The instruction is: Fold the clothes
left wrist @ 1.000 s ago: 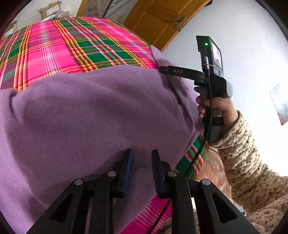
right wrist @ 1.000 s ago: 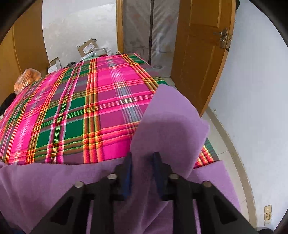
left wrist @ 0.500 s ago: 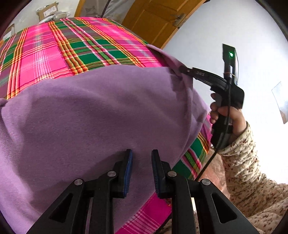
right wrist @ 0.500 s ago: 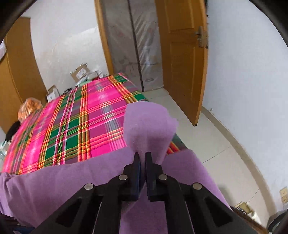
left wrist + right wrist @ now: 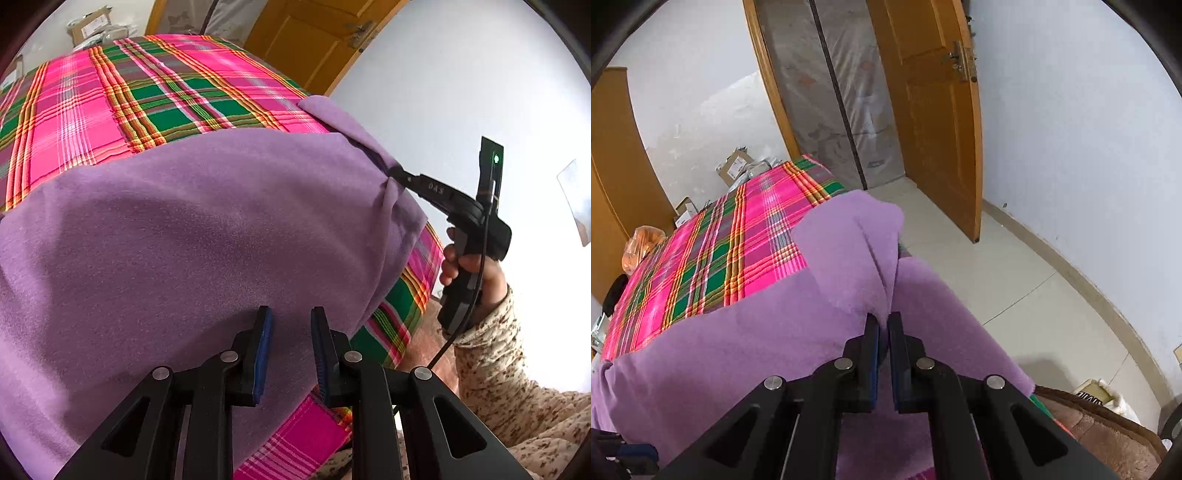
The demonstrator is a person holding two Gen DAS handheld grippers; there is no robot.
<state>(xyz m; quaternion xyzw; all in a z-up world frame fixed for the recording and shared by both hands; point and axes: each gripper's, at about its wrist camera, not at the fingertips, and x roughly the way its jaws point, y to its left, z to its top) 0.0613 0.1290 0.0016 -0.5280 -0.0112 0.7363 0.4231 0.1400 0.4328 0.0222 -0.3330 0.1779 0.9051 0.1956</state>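
Right tongs (image 5: 883, 325): clamped on raised corner of purple garment (image 5: 184, 229).
Left tongs (image 5: 291, 325): slightly parted, gripping nothing, above garment.
Bed (image 5: 110, 92): plaid cover.

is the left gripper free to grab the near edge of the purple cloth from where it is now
Probably yes. The left gripper has its jaws parted with nothing between them, right over the purple cloth, with nothing in the way. The right gripper pinches a far corner, clear of that path.
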